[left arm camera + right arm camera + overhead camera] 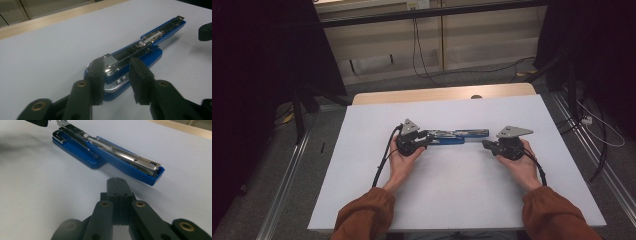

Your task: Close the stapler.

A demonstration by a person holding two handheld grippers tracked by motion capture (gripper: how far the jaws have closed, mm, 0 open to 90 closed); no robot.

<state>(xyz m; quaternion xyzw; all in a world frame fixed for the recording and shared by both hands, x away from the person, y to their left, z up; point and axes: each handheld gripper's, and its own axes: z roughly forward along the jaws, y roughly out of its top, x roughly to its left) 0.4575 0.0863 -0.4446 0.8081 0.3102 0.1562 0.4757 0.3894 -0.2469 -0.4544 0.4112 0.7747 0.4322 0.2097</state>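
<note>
Blue stapler [451,136], swung open flat, lies mid-tabletop [462,185] between both hands. Left hand-held gripper [117,75] lies low, palm up beneath it, jaws spread on either side of the stapler's near end. Right hand-held gripper [117,187], clenched empty, points at the stapler's far tip, just apart from it.

The stapler [135,57] lying between the left gripper's [117,80] black jaws is bright blue, with a shiny silver rail along its top and a chrome plate at the near end. Beyond the right gripper [117,185], also black with brass-coloured pivots, the same blue and silver show. The table [462,190] is plain white, its far edge pale wood. The sleeves [362,220] are rust orange
</note>
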